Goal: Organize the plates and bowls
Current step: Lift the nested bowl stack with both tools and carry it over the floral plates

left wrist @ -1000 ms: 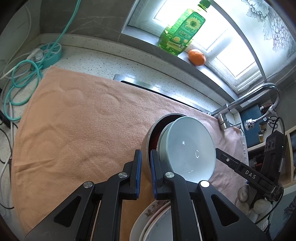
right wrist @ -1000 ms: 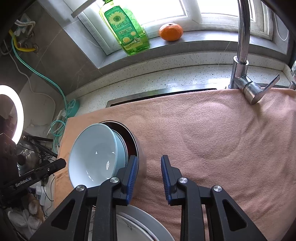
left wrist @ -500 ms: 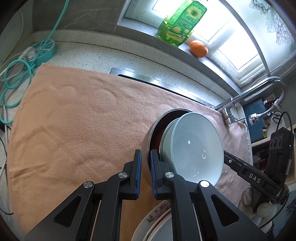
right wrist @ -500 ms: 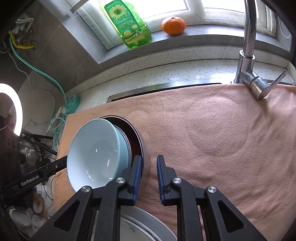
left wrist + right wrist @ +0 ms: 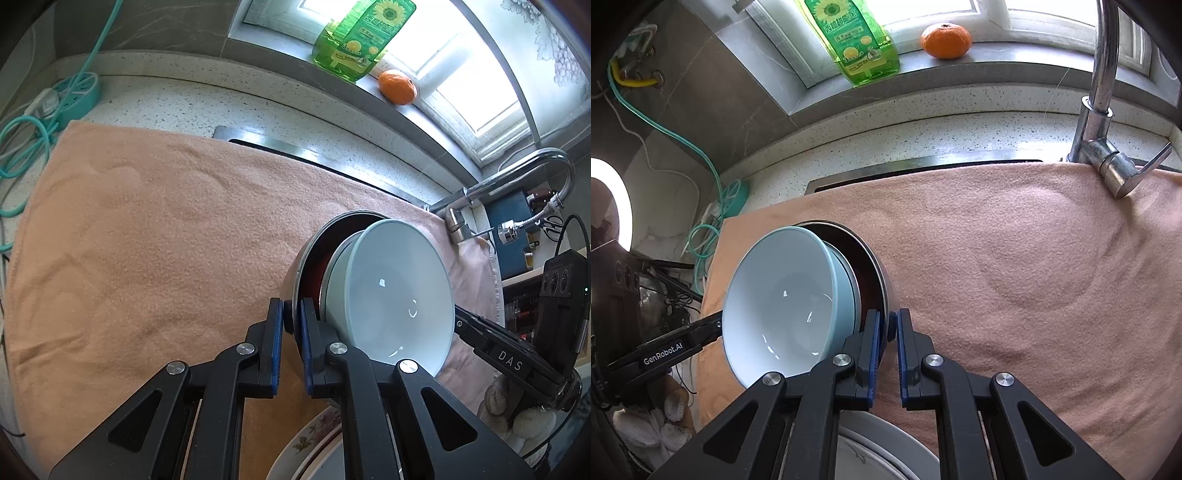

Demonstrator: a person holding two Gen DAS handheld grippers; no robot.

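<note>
Since a second ago, the right gripper [image 5: 887, 341] has narrowed from wide open until its blue pads pinch the rim of the round steel bowl with the dark red inside [image 5: 877, 280]; the left gripper [image 5: 291, 341] was already clamped on the opposite side of that same rim and has stayed there. Both wrist views have also drifted slightly, so the stack may be starting to move.

Largest first: a peach-coloured towel [image 5: 155, 236] covers the counter. On it, or just above it, the steel bowl [image 5: 314, 254] is held between the two grippers, with a pale blue ceramic bowl [image 5: 395, 295] nested tilted inside it. Flower-patterned white plates [image 5: 314, 443] lie at the near edge, under the grippers.

With both sides now gripped, the nested bowls look ready to be carried together, probably toward the plates; the tilted blue bowl could slide.
</note>
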